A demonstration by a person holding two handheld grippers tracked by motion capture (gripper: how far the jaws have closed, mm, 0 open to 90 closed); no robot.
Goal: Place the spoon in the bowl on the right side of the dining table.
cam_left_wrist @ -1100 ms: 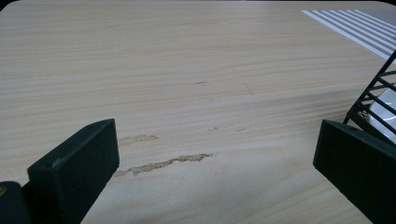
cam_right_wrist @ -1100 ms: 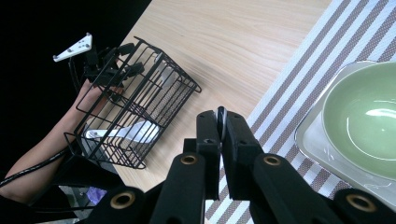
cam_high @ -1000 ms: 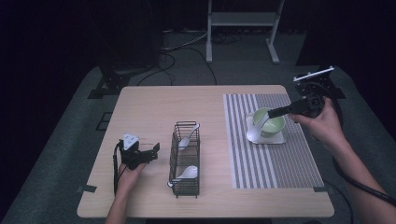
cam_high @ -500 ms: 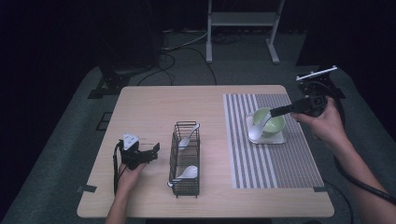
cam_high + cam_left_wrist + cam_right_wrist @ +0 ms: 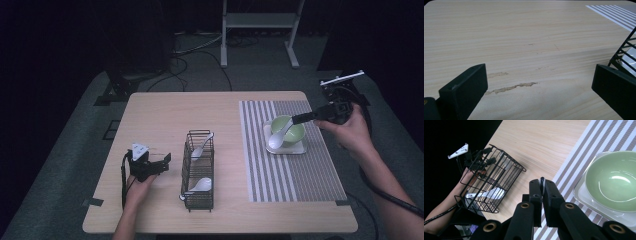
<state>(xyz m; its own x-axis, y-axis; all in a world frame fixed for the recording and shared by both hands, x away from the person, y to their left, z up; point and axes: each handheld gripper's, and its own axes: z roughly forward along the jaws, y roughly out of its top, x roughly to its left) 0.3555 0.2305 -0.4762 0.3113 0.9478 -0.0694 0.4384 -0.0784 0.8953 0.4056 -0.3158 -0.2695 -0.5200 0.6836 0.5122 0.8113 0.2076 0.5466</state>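
Note:
My right gripper [image 5: 298, 119] is shut on the handle of a white spoon [image 5: 277, 138], whose bowl end hangs over the near left rim of the green bowl [image 5: 292, 128]. The bowl sits on a square white plate [image 5: 300, 149] on the striped placemat [image 5: 280, 172]. In the right gripper view the jaws [image 5: 542, 187] pinch the spoon's thin white edge [image 5: 542, 181], with the green bowl [image 5: 614, 180] to the right. My left gripper [image 5: 163, 163] rests open on the bare table, left of the black wire basket [image 5: 199, 200]; its jaws [image 5: 539, 77] stand wide apart with nothing between them.
The wire basket [image 5: 489, 178] holds two white spoons, one at its far end [image 5: 202, 148] and one at its near end [image 5: 201, 185]. The wooden table [image 5: 200, 110] has bare room at its far left. Dark floor, cables and a metal stand lie beyond it.
The right gripper and its spoon have shifted slightly to the right, so the spoon's bowl end sits a little nearer the green bowl. The left gripper has not moved.

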